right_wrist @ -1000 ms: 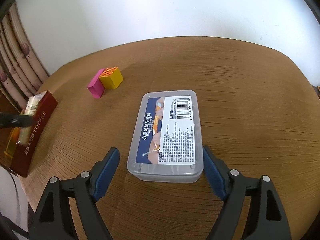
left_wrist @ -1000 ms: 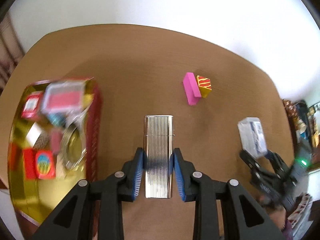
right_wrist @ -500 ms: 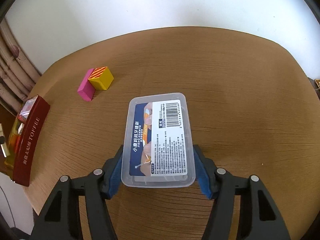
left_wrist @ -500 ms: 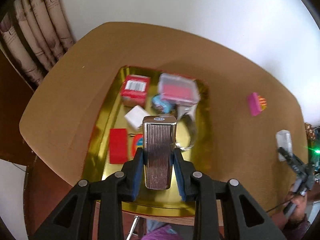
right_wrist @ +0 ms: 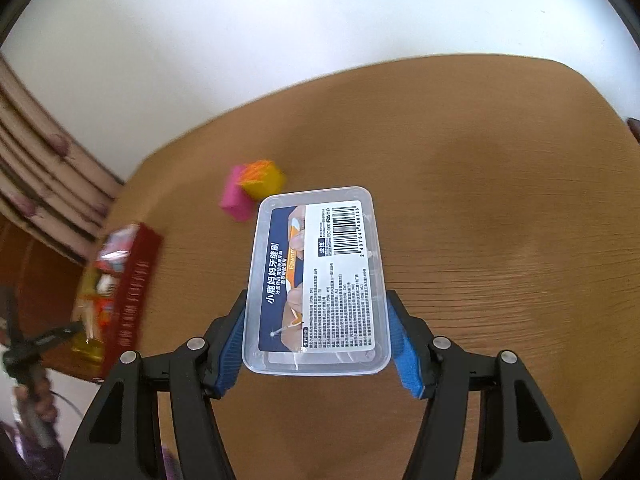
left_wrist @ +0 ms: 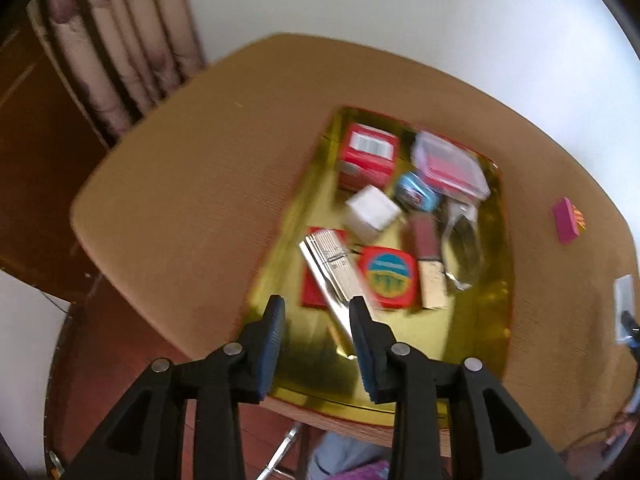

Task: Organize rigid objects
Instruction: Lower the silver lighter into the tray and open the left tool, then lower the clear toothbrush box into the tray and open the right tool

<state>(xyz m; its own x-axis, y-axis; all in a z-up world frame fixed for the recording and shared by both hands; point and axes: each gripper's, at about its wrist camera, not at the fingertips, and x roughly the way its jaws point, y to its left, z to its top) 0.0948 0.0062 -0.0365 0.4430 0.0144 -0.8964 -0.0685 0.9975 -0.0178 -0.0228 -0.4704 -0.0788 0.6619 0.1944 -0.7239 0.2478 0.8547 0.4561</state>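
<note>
The gold tray (left_wrist: 500, 344) with red sides sat on the brown table (left_wrist: 192, 184). In it lay a red box (left_wrist: 368, 156) with a barcode, a clear tub (left_wrist: 450, 164) with something red inside, a small blue tin (left_wrist: 416, 192), a white block (left_wrist: 372, 212), a red tin with a round blue and green picture (left_wrist: 388, 276), a dark red bar (left_wrist: 426, 236) and a shiny clear bag (left_wrist: 464, 240). The ribbed silver case (left_wrist: 332, 272) lay tilted over a flat red card (left_wrist: 316, 292) in the tray.

The left gripper (left_wrist: 318, 328) had just been opening. Its blue pads stood apart above the silver case and no longer squeezed it.

The right gripper (right_wrist: 316, 340) squeezed the clear plastic box (right_wrist: 316, 280) from both sides and held it up above the table. The box label had Chinese writing, the word "Fawn" and a barcode.

The tray view was blurry, so the small labels there could not be read. A pink block (right_wrist: 236, 196) and a yellow block (right_wrist: 264, 178) with orange stripes touched each other on the table behind the box. The words on the tray's red side (right_wrist: 132, 280) were too smeared to read.
</note>
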